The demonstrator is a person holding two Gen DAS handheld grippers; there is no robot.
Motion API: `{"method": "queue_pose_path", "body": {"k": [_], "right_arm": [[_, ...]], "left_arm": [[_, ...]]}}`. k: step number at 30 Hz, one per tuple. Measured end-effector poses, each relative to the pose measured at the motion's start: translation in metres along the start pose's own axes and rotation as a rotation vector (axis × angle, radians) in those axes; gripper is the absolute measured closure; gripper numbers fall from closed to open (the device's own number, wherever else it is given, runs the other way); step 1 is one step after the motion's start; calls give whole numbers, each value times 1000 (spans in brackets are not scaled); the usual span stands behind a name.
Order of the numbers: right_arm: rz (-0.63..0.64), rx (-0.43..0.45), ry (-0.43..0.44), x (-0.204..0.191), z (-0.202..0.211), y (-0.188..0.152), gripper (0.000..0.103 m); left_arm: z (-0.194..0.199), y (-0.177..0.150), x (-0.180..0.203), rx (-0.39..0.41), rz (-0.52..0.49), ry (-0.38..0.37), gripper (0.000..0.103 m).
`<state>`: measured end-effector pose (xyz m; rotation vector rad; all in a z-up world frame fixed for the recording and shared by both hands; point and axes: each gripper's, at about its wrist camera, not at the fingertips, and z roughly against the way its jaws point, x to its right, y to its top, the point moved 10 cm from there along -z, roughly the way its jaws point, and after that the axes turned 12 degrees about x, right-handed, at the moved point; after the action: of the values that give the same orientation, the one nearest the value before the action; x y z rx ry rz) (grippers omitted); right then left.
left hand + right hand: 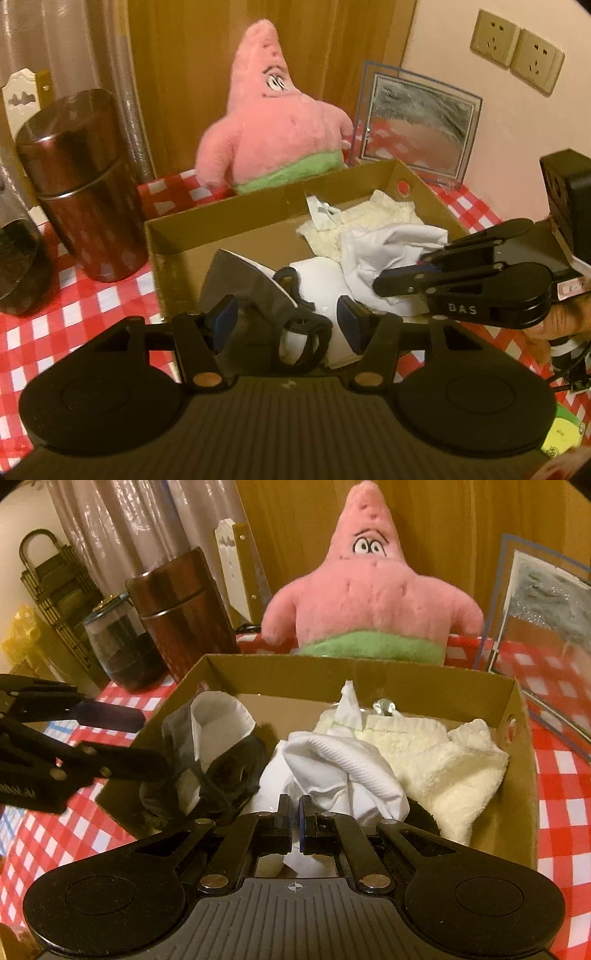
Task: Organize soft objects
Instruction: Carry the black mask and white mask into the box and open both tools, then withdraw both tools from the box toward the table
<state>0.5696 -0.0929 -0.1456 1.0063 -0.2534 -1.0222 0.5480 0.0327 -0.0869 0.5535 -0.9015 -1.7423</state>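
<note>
A brown cardboard box (221, 221) sits on the red checked tablecloth. It holds a white cloth (332, 771), a cream towel (443, 764) and a grey and white item with black straps (258, 288). My left gripper (286, 319) is open over the box's near edge, its fingers either side of the grey item. My right gripper (294, 825) is shut on the white cloth inside the box; it also shows in the left wrist view (402, 278). A pink star plush (373, 590) with green shorts stands behind the box.
A dark red metal canister (81, 181) and a dark jar (122, 646) stand left of the box. A clear picture frame (417, 125) leans at the back right. Wall sockets (517, 48) are above it. A wooden panel and curtains stand behind.
</note>
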Motion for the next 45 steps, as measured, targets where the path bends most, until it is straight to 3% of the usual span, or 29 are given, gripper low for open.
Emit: {"method": "queue_pose_path", "body": {"k": [3, 4, 7, 8, 17, 25, 37, 45], "right_arm": [[-3, 9, 4, -2, 10, 4, 98], [-5, 14, 3, -3, 14, 5, 92], [-5, 37, -9, -4, 27, 10, 56], [-9, 52, -13, -3, 32, 13, 52], [-74, 129, -69, 4, 92, 37, 52], [-72, 120, -84, -27, 152, 27, 50], [-28, 128, -84, -101, 265, -41, 39], [-73, 151, -101, -128, 325, -91, 36]], "left_arm": [[10, 2, -3, 15, 10, 7, 47], [15, 3, -4, 20, 15, 9, 47], [25, 3, -3, 27, 13, 16, 47], [29, 2, -2, 28, 10, 18, 47], [74, 0, 7, 54, 28, 47, 47], [136, -6, 27, 101, 65, 73, 46], [251, -51, 89, 172, 68, 146, 33], [300, -101, 121, 195, 151, 194, 25]]}}
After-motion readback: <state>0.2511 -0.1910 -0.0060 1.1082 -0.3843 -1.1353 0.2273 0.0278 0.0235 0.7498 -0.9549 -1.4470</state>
